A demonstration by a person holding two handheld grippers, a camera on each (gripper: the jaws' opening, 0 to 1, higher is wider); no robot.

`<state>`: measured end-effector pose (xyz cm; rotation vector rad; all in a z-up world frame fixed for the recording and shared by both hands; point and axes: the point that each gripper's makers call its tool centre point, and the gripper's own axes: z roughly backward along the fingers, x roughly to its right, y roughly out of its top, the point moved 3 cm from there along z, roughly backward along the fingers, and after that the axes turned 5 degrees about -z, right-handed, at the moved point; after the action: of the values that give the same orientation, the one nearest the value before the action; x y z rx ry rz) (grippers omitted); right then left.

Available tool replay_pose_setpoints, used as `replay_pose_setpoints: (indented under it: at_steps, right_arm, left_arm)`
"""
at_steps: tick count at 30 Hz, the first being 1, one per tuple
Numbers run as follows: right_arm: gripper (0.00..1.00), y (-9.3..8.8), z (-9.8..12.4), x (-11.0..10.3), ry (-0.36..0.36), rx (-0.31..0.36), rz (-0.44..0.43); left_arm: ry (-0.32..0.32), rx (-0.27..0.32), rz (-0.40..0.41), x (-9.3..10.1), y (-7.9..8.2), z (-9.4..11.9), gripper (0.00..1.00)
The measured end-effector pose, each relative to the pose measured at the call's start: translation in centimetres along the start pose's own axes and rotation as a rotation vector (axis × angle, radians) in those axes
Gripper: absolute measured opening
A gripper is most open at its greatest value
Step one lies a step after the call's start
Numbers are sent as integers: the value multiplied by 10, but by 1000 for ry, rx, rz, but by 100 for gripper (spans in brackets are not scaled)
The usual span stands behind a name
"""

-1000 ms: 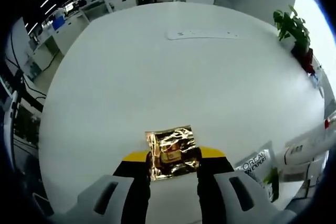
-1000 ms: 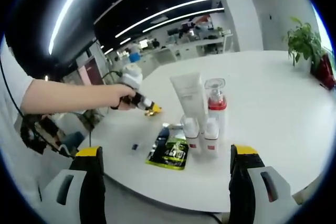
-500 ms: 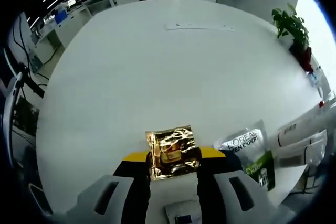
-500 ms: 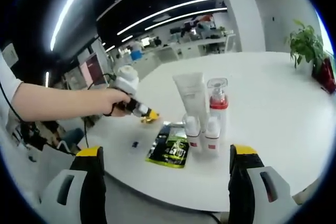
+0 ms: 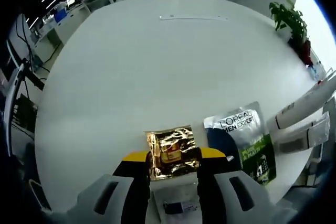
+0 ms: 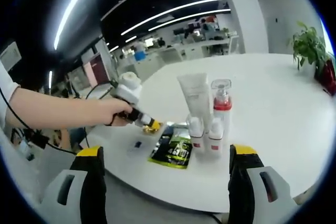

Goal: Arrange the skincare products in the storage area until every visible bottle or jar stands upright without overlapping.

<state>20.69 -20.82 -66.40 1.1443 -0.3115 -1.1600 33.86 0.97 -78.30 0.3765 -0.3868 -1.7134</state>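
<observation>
The left hand-held gripper (image 5: 173,163) has its yellow-tipped black jaws closed on a crinkled gold foil sachet (image 5: 170,151), held above the near edge of the round white surface (image 5: 157,66). In the right gripper view this same hand-held gripper, gripped by a person's hand (image 6: 116,113), hangs over the surface's left edge with the gold foil sachet at its tip.

Just right of the gold sachet, a flat silver, dark blue and green printed sachet (image 5: 242,140) lies on the surface near its near edge. Below the jaws, at the very edge, lies a small white flat item with a dark mark (image 5: 176,206); what it is cannot be told.

The right hand-held gripper (image 6: 165,169) has its jaws spread wide, holding nothing, well back from the surface.

Beyond the printed sachet stand four items upright in a tight group: a tall white squeeze tube (image 6: 195,95), a clear pump bottle with a red band (image 6: 221,100), and two small white bottles (image 6: 196,132) in front, just beside each other. A potted green plant (image 6: 310,51) stands at the far right edge.
</observation>
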Motion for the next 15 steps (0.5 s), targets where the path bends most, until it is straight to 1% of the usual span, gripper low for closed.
replay_pose_setpoints:
  at_steps: [9,15]
  right_arm:
    - [98,0,0,-1,6,1,0]
    - [98,0,-1,0,5,0,0]
  left_arm:
    - [20,-5,-13,-2,-2,-2,37]
    - [14,-5,-13,0,-2,-2,38]
